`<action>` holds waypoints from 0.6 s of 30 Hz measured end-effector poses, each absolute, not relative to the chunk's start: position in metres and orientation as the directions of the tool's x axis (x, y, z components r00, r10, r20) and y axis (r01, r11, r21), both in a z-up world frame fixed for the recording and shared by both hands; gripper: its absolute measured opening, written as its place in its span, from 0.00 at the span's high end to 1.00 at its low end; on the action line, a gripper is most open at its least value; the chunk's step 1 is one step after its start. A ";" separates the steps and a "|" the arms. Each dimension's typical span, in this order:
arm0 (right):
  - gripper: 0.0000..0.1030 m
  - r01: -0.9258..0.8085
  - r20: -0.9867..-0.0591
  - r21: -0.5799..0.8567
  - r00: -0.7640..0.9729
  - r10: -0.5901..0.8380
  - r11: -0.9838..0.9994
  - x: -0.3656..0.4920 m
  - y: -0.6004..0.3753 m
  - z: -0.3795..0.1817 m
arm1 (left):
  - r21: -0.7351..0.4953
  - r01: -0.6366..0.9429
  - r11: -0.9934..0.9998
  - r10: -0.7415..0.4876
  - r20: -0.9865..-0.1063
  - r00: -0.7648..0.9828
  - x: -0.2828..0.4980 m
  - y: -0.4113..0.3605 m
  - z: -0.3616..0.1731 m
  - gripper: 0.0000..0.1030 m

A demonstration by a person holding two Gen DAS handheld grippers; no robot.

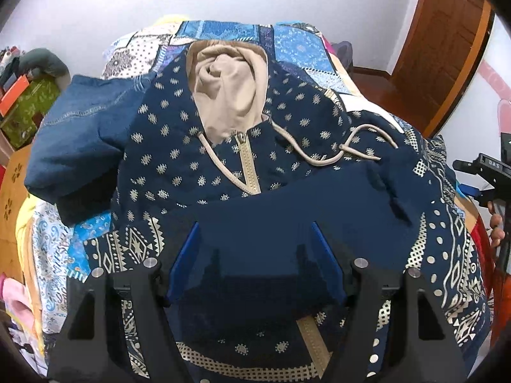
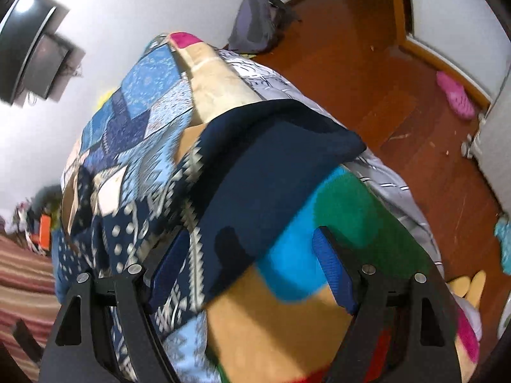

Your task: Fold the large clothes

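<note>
The navy hooded jacket [image 1: 204, 166] with cream motifs lay spread front-up on the bed [image 1: 297, 44], over the blue patchwork quilt [image 2: 140, 95]. Its tan-lined hood [image 1: 226, 92] lay at the far end of the jacket, the cream drawcord [image 1: 345, 153] looped across the chest, and the zip [image 1: 246, 166] ran down the middle. A folded denim garment [image 1: 80, 134] lay touching the jacket's left shoulder. The left gripper [image 1: 255, 255] hung over the jacket's plain navy fold, jaws open and empty. The right gripper [image 2: 252, 268] hovered above the jacket's right edge, jaws apart, gripping nothing.
</note>
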State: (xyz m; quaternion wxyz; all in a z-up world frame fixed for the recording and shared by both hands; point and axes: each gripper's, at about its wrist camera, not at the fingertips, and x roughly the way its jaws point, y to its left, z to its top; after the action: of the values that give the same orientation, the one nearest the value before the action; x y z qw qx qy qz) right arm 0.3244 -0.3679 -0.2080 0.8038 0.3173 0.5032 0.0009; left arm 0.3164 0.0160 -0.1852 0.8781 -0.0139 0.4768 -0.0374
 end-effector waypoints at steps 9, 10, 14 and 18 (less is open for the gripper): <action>0.43 0.350 -0.829 0.479 0.482 0.284 0.805 0.350 -0.363 -0.232 | -0.091 0.019 0.996 -0.088 -0.864 0.496 0.328 0.020 -0.209 0.33; 0.52 0.342 -0.829 0.471 0.486 0.276 0.813 0.350 -0.363 -0.230 | -0.093 0.019 0.996 -0.090 -0.866 0.492 0.328 0.019 -0.211 0.33; 0.89 0.294 -0.825 0.443 0.504 0.256 0.847 0.348 -0.357 -0.219 | -0.081 0.024 0.996 -0.082 -0.865 0.496 0.326 0.017 -0.211 0.33; 0.94 0.270 -0.823 0.376 0.537 0.185 0.887 0.338 -0.350 -0.201 | -0.064 0.025 0.998 -0.068 -0.850 0.523 0.319 0.017 -0.200 0.33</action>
State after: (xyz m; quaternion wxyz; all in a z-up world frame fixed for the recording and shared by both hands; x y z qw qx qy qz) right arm 0.3382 -0.3503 -0.2013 0.8440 0.2367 0.4807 -0.0250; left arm 0.3195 0.0171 -0.2000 0.8724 -0.0219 0.4875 -0.0267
